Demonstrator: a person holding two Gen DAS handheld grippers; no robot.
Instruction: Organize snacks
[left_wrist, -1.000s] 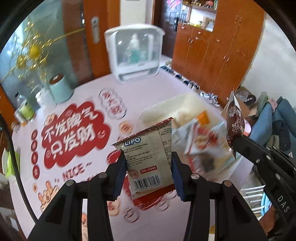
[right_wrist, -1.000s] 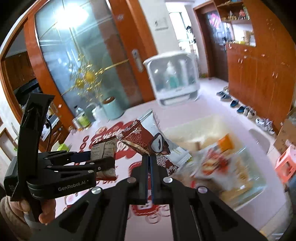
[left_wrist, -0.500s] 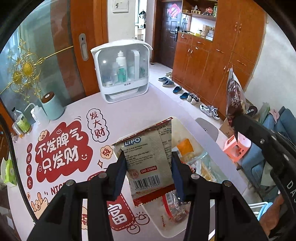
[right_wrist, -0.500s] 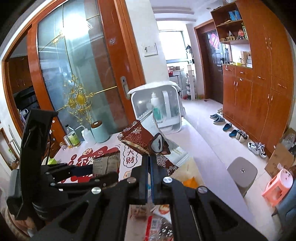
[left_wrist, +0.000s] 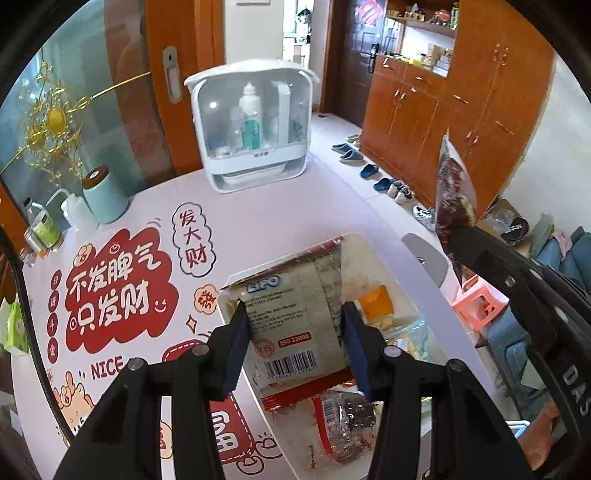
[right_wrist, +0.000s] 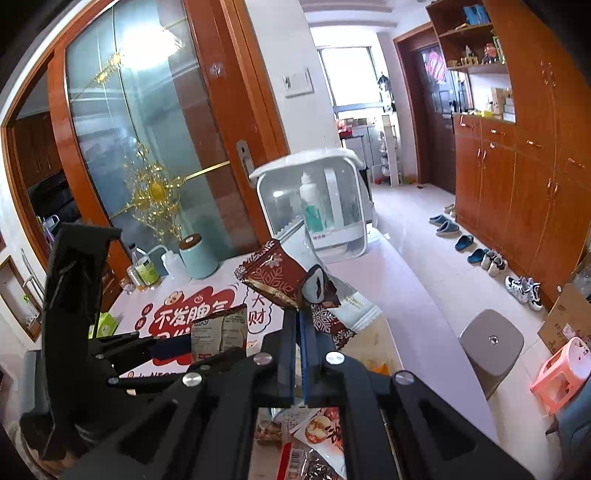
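Observation:
My left gripper (left_wrist: 293, 347) hangs over the clear plastic bin (left_wrist: 224, 299). Its jaws are opening. The grey Lipo packet (left_wrist: 295, 325) sits blurred between them, tilted and slipping down, no longer pinched. Several other snack packets (left_wrist: 343, 424) lie in the bin below. My right gripper (right_wrist: 298, 321) is shut on the lower edge of a brown snowflake-print snack packet (right_wrist: 280, 277), which stands up above the fingers. In the left wrist view that brown packet (left_wrist: 452, 188) is held high to the right of the bin. The right wrist view shows the left gripper (right_wrist: 218, 349) to the left with the Lipo packet (right_wrist: 218, 334).
A pink tablecloth with red print (left_wrist: 118, 291) covers the table. At the back stand a white cosmetics organiser (left_wrist: 255, 129), a mint canister (left_wrist: 101, 195) and small bottles (left_wrist: 40, 225). Past the table's right edge are a grey stool (left_wrist: 424, 258) and a pink stool (left_wrist: 476, 302).
Both grippers have travelled across the table to above the bin. The left jaws have spread and the Lipo packet has tipped and sunk between them. The right grip is unchanged.

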